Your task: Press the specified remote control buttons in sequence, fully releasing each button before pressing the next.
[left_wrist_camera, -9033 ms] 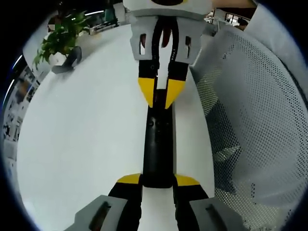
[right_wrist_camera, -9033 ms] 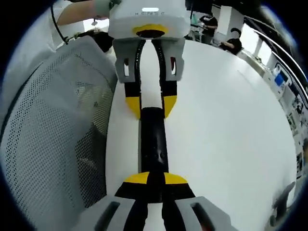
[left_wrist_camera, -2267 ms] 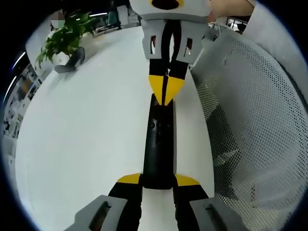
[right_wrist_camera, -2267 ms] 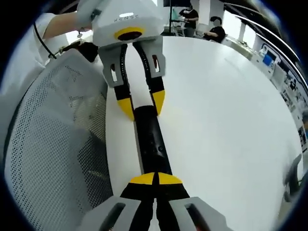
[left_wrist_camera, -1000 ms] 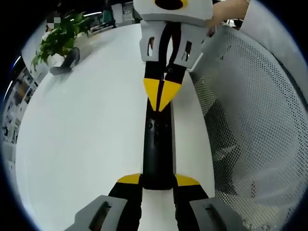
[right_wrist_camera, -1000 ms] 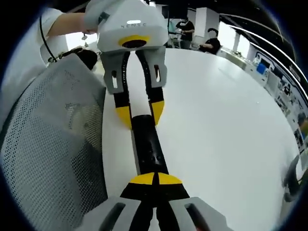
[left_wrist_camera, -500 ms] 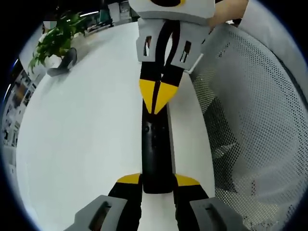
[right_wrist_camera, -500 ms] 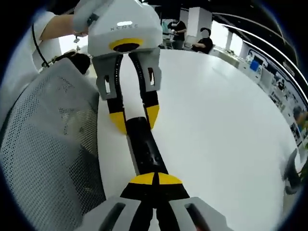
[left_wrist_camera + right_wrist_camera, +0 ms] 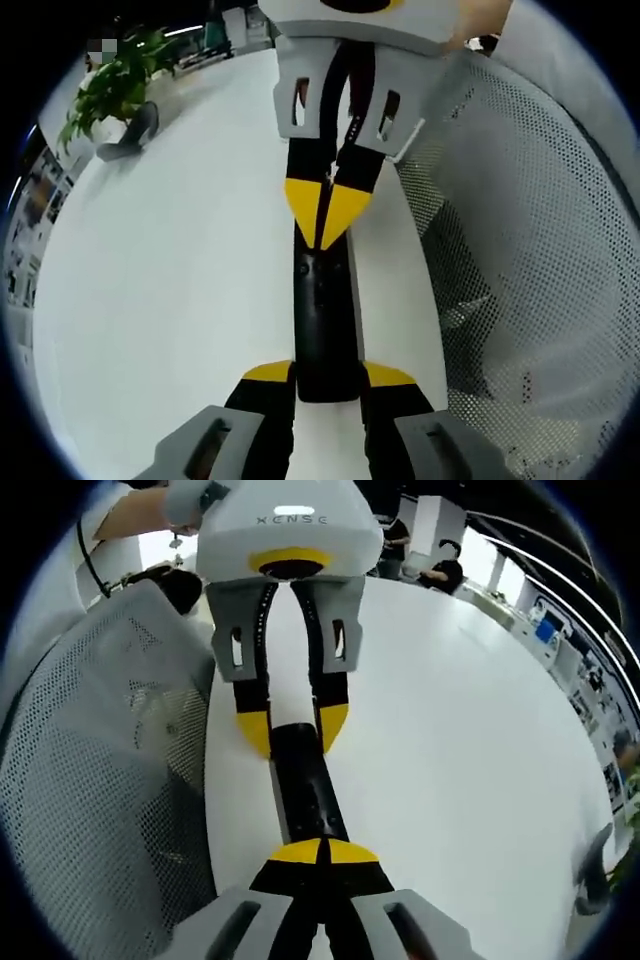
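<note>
free: white table (image 9: 170, 300) | blocked: mesh chair (image 9: 530, 250) beside edge

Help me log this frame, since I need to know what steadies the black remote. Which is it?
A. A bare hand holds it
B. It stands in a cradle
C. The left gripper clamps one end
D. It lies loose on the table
C: in the left gripper view the left gripper has its yellow-tipped jaws closed on the near end of the remote, while the right gripper, tips together, points at the far end.
</note>
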### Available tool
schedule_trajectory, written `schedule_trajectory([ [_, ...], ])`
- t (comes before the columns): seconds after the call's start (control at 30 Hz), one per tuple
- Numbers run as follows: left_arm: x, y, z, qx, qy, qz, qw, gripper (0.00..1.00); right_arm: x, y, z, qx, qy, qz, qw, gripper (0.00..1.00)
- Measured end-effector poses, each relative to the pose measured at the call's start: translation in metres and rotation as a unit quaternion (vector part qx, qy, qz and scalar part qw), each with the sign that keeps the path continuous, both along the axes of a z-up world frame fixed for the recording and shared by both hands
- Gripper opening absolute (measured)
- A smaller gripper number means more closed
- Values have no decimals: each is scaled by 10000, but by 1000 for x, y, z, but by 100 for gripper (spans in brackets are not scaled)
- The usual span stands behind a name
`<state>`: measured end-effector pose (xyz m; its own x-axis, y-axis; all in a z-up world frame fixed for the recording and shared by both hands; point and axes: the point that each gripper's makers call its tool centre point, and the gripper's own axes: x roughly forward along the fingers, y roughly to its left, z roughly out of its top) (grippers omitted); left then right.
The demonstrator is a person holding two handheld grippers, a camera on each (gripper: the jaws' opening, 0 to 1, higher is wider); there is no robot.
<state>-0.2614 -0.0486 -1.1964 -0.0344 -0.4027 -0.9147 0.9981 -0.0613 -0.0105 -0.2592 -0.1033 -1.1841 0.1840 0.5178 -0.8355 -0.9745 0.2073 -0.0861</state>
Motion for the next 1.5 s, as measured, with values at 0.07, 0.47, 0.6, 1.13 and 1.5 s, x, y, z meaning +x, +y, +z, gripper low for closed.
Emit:
schedule_trajectory([
  [0.07,0,0,0,7,3,-48,10000,25,1,-1,0,4,-24,-121,9999,0],
  [0.47,0,0,-1,25,13,-31,10000,24,-14,9,3,351,222,-113,9991,0],
  [0.6,0,0,-1,13,25,-13,10000,24,-15,12,2,252,175,-15,9995,0],
  [1.13,0,0,0,-21,42,-16,10000,24,-18,13,-2,86,12,-39,10000,0],
  [1.5,0,0,-1,-28,37,-42,10000,24,-2,11,4,246,90,-342,9991,0],
])
